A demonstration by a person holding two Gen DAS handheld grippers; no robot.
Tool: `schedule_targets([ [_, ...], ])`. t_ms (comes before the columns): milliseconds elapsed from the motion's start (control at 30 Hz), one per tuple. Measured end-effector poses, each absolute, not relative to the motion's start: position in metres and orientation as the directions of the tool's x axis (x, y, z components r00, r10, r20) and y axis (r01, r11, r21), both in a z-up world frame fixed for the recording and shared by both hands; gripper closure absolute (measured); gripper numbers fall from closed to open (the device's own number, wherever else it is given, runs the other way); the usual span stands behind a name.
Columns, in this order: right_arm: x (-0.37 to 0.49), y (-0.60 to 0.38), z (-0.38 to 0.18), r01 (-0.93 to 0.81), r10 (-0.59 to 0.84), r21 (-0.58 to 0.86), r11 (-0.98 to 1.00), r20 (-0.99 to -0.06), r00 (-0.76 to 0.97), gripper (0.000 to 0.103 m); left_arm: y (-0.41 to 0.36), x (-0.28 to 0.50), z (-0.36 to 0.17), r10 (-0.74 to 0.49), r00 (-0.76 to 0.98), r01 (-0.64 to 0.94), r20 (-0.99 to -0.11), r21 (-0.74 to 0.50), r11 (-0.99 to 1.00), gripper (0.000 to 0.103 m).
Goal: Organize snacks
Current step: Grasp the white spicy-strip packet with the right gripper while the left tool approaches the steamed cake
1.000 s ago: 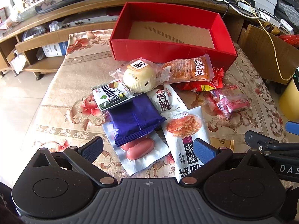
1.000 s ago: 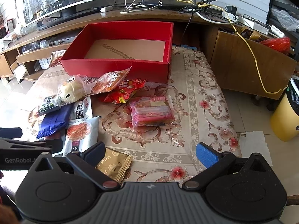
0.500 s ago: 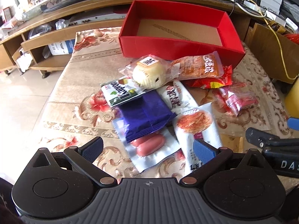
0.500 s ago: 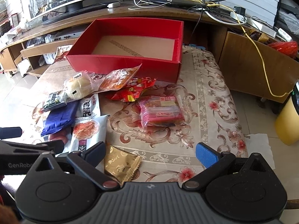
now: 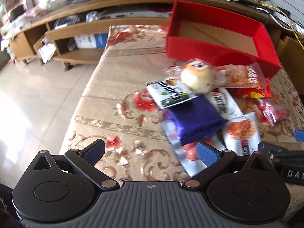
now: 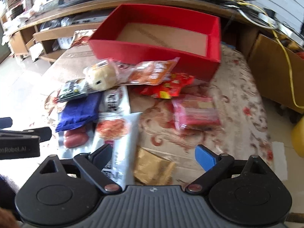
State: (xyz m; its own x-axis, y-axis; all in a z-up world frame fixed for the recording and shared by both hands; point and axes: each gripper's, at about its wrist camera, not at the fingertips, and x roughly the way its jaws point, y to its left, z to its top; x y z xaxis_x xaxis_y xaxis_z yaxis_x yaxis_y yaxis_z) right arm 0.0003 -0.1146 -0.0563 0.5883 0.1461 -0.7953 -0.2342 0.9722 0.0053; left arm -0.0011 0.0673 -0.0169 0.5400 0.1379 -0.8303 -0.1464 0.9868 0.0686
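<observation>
A pile of snack packets lies on the floral tablecloth in front of an empty red box (image 5: 218,45) (image 6: 152,49). The pile holds a wrapped bun (image 5: 197,76) (image 6: 100,75), a blue packet (image 5: 197,121) (image 6: 79,114), sausages (image 6: 75,138), a white noodle packet (image 6: 115,131), an orange packet (image 6: 152,74) and a pink pack (image 6: 193,112). A gold packet (image 6: 152,169) lies nearest my right gripper (image 6: 153,155), whose jaws are closing with nothing pressed between them. My left gripper (image 5: 150,151) stands open over bare cloth, left of the pile.
A wooden TV stand with shelves (image 5: 79,34) runs behind the table. Cables (image 6: 266,19) trail over its top. The table's left edge (image 5: 81,98) drops to a tiled floor. A cardboard box (image 6: 275,72) and a yellow bin (image 6: 298,138) stand to the right.
Both views have swung left, so the pile now sits further right in each frame. The right gripper's jaws have narrowed a little. No snack has been moved.
</observation>
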Motion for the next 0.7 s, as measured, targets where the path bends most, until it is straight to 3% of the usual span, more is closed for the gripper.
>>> schedule_targets([
  [367,0.022,-0.076,-0.091,-0.315,0.164,-0.008,0.949,-0.84,0.518,0.013,0.077,0.009,-0.025,0.108,0.516,-0.159,-0.85,0.029,0.987,0.0],
  [433,0.026,-0.081,-0.093,-0.307,0.18,0.019,0.951,-0.845,0.504,0.011,0.078,0.01,-0.026,0.11,0.517,-0.161,-0.849,0.03,0.987,0.0],
  [500,0.028,-0.081,-0.095,-0.323,0.18,0.014,0.946,-0.853,0.489,0.0,0.078,0.012,-0.028,0.104,0.511,-0.163,-0.853,0.023,0.986,0.0],
  [700,0.034,-0.081,-0.096,-0.323,0.186,0.022,0.946,-0.852,0.489,0.0,0.075,0.015,-0.03,0.098,0.503,-0.153,-0.859,0.023,0.988,0.0],
])
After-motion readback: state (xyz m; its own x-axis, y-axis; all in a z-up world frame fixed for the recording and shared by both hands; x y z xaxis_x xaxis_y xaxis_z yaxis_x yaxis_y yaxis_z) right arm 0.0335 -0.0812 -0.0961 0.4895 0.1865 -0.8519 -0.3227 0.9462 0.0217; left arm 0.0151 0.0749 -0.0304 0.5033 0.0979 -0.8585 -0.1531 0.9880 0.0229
